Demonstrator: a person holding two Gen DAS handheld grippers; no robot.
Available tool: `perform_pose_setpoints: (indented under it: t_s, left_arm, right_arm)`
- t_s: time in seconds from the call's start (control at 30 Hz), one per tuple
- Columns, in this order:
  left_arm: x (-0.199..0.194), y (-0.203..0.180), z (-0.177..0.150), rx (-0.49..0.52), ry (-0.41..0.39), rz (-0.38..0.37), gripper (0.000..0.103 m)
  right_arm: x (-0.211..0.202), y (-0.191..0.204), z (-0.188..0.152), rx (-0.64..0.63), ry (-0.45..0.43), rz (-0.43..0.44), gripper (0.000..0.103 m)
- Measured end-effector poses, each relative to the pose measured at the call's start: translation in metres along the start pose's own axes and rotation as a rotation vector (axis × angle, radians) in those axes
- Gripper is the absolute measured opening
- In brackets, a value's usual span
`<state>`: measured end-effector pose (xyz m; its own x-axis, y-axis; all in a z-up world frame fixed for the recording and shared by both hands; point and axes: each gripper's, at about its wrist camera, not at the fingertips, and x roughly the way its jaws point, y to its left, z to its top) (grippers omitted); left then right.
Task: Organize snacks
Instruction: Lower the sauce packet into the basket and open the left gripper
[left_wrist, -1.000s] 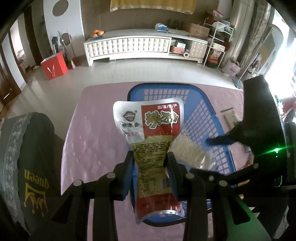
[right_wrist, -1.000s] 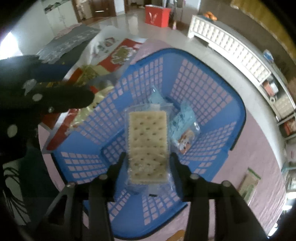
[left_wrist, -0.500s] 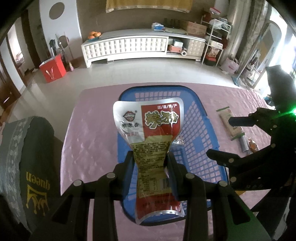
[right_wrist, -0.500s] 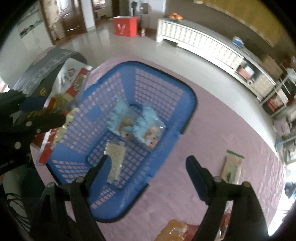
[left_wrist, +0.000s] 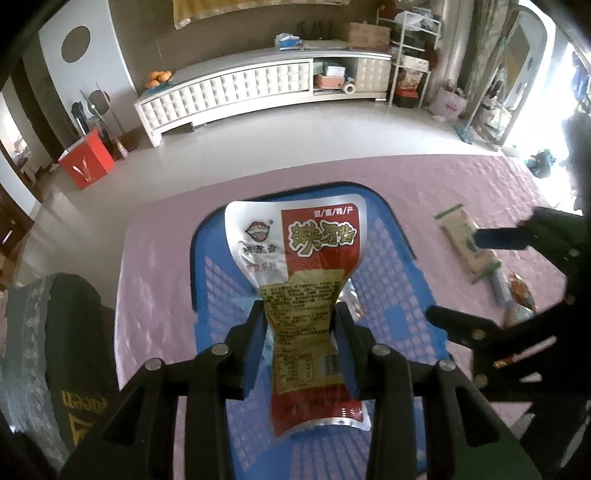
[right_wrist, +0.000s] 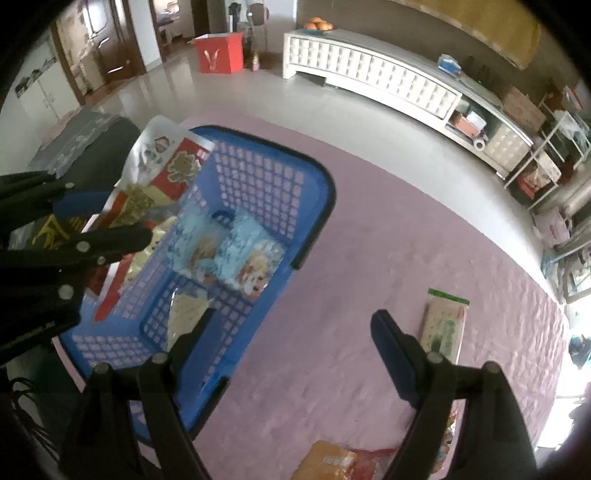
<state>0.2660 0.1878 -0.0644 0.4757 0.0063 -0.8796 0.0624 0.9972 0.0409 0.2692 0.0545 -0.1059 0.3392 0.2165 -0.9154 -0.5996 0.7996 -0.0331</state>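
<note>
My left gripper (left_wrist: 299, 314) pinches a red and silver snack packet (left_wrist: 295, 240) at its waist, held over the blue mesh basket (left_wrist: 391, 266); its jaws are opening, but the pads still press on the packet. In the right wrist view the same packet (right_wrist: 177, 166) hangs over the basket's left rim. My right gripper (right_wrist: 293, 317) stands wide open with nothing between its fingers, above the pink tablecloth just right of the basket (right_wrist: 325, 192). Inside the basket lie a cracker pack (right_wrist: 188, 306) and two light blue packets (right_wrist: 240, 251).
A green and white packet (right_wrist: 443, 321) lies on the pink tablecloth (right_wrist: 369, 240) right of the basket, and an orange packet (right_wrist: 328, 461) sits near the front edge. A dark chair with a grey cushion (left_wrist: 74, 332) stands at the table's left side.
My right gripper opened, let the cracker pack drop into the basket, and moved right, off the basket. My left gripper carried the red packet further over the basket.
</note>
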Motion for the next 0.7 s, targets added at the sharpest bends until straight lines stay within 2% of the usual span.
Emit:
perform_pose_setpoints:
  t_s: [0.03,0.07,0.13,0.17,0.2,0.43,0.7]
  left_arm:
    - [0.003,0.001,0.002,-0.004,0.007,0.004,0.041]
    - [0.009,0.004,0.007,-0.01,0.02,0.023,0.051]
    - [0.012,0.007,0.009,-0.01,0.019,0.046,0.058]
    - [0.011,0.008,0.009,-0.008,0.01,0.051,0.065]
    - [0.01,0.008,0.008,-0.008,0.002,0.055,0.066]
    - [-0.006,0.007,-0.003,-0.022,0.001,0.053,0.068]
    - [-0.051,-0.022,-0.005,0.0,-0.053,0.03,0.068]
  right_arm:
    - [0.001,-0.002,0.002,0.005,0.001,0.001,0.086]
    - [0.003,-0.004,0.004,0.01,0.003,0.001,0.086]
    - [0.005,-0.006,0.007,0.012,0.005,-0.004,0.086]
    - [0.005,-0.007,0.008,0.011,0.003,-0.005,0.086]
    - [0.004,-0.007,0.008,0.013,-0.002,-0.003,0.086]
    - [-0.009,-0.011,0.002,0.034,-0.019,0.018,0.086]
    - [-0.049,-0.024,-0.012,0.06,-0.064,0.014,0.086]
